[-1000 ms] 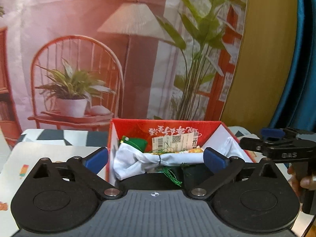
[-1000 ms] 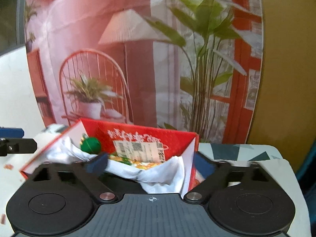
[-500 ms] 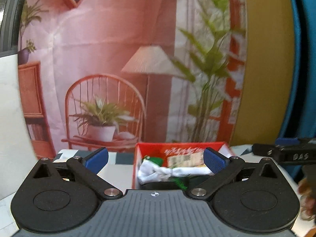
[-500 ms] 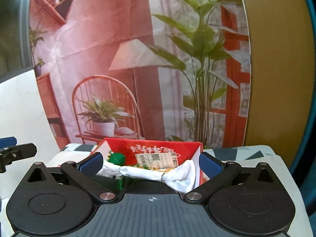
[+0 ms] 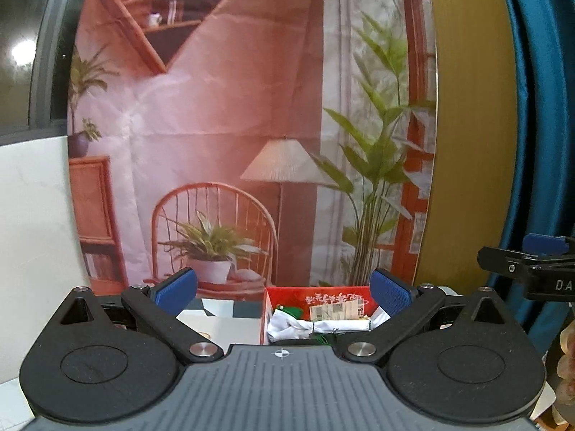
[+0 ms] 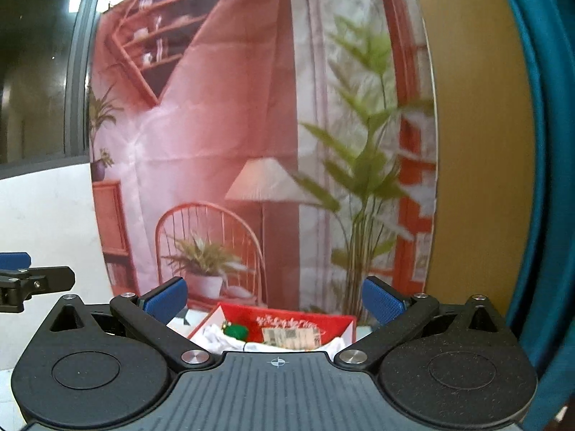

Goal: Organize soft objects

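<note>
The left hand-held gripper [image 5: 283, 289] is spread wide, its 2 blue pads far apart with nothing between them. The right hand-held gripper [image 6: 275, 296] stands the same way — fully parted and holding nothing. Each also shows at the edge of the other's view.

1 red box [image 5: 287, 292] sits on the bench [image 5: 222, 325], open at the top, with white printed characters on its inner back wall. In the left wrist view it lies below and ahead of the fingers, toward the right-hand pad; in the right wrist view it lies roughly between the 2 pads and lower down.

Inside the box are the soft things: 1 white cloth [image 5: 298, 325], bunched and pinched at the middle, draped across the front; 1 green plush piece [image 6: 237, 331] at the back left; and 1 pale packet with a printed label [image 6: 291, 337] leaning against the back wall. A few green threads [image 5: 323, 339] hang near the cloth's front edge.

Neither gripper touches the box or its contents — both are held above and back from it.

Behind the bench hangs 1 printed backdrop [image 5: 233, 125] showing a chair, a lamp and plants, and 1 blue curtain [image 5: 539, 125] hangs at the right.
</note>
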A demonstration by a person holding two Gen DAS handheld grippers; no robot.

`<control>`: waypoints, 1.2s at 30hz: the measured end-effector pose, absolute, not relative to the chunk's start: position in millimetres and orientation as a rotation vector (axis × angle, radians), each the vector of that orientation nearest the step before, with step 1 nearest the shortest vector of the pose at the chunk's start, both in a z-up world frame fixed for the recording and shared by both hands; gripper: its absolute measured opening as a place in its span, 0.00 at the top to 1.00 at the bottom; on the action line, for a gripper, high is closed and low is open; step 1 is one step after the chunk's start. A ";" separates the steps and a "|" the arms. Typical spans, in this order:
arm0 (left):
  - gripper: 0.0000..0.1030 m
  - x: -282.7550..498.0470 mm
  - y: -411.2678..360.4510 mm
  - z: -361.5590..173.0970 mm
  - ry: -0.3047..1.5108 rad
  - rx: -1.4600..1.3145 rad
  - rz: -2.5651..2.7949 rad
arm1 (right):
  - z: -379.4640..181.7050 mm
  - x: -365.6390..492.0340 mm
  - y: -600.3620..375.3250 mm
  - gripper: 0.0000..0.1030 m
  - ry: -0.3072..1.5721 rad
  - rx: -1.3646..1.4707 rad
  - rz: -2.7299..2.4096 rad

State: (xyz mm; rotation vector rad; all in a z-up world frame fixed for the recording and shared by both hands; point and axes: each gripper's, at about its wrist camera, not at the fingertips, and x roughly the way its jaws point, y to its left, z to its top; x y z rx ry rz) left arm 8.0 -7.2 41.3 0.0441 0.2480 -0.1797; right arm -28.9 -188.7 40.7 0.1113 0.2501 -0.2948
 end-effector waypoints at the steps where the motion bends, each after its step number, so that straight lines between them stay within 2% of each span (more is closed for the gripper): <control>1: 0.00 3.0 -6.6 44.0 0.249 0.039 -0.179 | 44.3 -33.6 -185.5 0.00 0.243 0.107 -0.289; 10: 0.00 -21.5 -4.5 52.8 0.224 0.022 -0.184 | 69.9 -64.3 -160.8 0.00 0.224 0.079 -0.306; 36: 0.00 -25.0 -5.2 53.5 0.206 0.040 -0.138 | 69.6 -64.5 -164.1 0.00 0.278 0.115 -0.350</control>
